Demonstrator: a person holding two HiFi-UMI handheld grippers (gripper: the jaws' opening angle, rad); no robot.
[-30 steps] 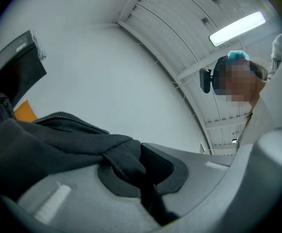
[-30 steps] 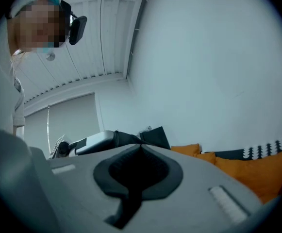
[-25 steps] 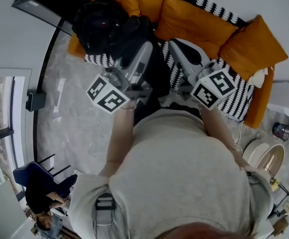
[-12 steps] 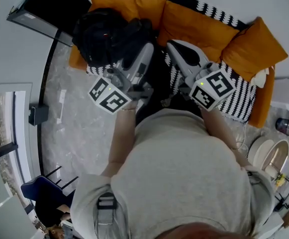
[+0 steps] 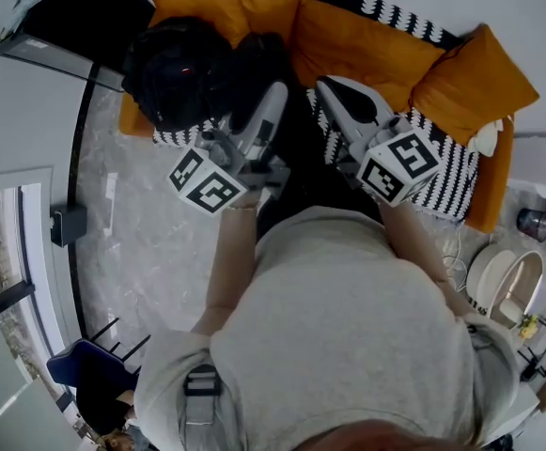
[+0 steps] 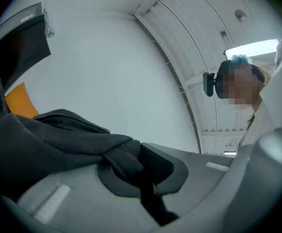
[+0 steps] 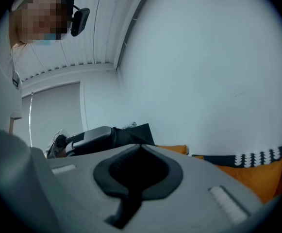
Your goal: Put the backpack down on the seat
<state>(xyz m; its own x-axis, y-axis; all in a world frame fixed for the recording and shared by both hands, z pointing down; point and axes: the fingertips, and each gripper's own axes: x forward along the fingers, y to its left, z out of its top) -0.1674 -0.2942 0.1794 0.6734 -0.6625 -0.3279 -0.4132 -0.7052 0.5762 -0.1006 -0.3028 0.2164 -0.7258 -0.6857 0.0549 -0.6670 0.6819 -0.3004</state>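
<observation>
The black backpack (image 5: 174,73) hangs over the left end of the sofa, above the black-and-white patterned seat (image 5: 442,181) and next to the orange cushions (image 5: 366,45). My left gripper (image 5: 274,92) is shut on a dark strap of the backpack. In the left gripper view the strap (image 6: 131,159) runs down between the closed jaws of my left gripper (image 6: 148,178), and the bag's body (image 6: 43,140) fills the left side. My right gripper (image 5: 334,90) is beside it, over the seat. The right gripper view shows my right gripper (image 7: 136,178) shut with nothing in it.
A dark panel (image 5: 75,17) stands against the wall left of the sofa. Grey marble floor (image 5: 150,252) lies in front. A blue chair (image 5: 89,379) is at the lower left, a round white stand (image 5: 503,285) at the right. An orange cushion (image 7: 272,178) shows past the right gripper.
The backpack has shifted a little to the left over the sofa's end. Both grippers keep nearly the same places, and the left one's grip is unchanged.
</observation>
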